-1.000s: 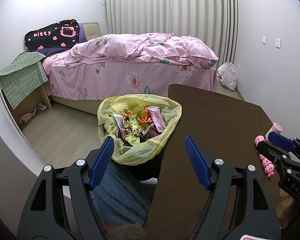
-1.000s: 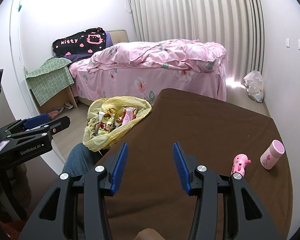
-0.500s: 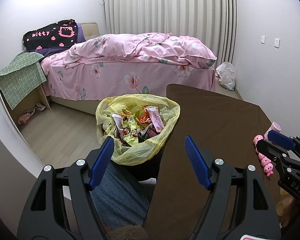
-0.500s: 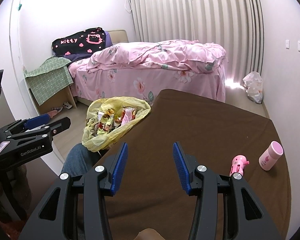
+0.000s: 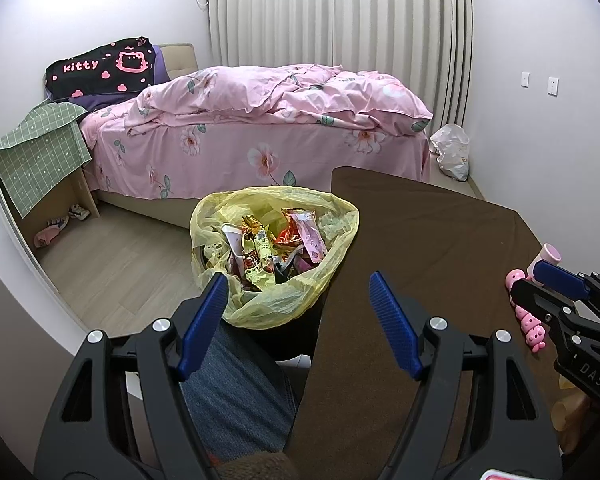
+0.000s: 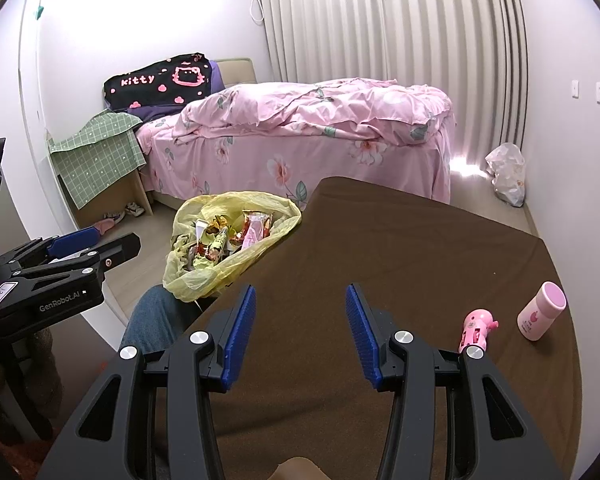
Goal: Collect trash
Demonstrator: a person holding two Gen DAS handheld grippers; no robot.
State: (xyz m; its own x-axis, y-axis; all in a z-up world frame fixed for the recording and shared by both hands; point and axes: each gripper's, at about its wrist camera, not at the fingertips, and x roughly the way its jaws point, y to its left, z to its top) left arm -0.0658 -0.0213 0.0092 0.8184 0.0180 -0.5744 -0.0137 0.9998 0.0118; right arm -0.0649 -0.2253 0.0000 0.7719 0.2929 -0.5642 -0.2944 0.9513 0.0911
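A yellow trash bag full of snack wrappers stands at the left edge of the brown table; it also shows in the right wrist view. My left gripper is open and empty, held over the gap between the bag and the table edge. My right gripper is open and empty above the brown table. The right gripper's fingers show at the right of the left wrist view. The left gripper's fingers show at the left of the right wrist view.
A pink toy and a pink bottle lie on the table's right side. A pink bed stands behind, a green-covered stand to its left, a white plastic bag on the floor by the curtain. A jeans-clad leg is below.
Almost nothing has moved. Both views have drifted very slightly, and both grippers stay open and empty.
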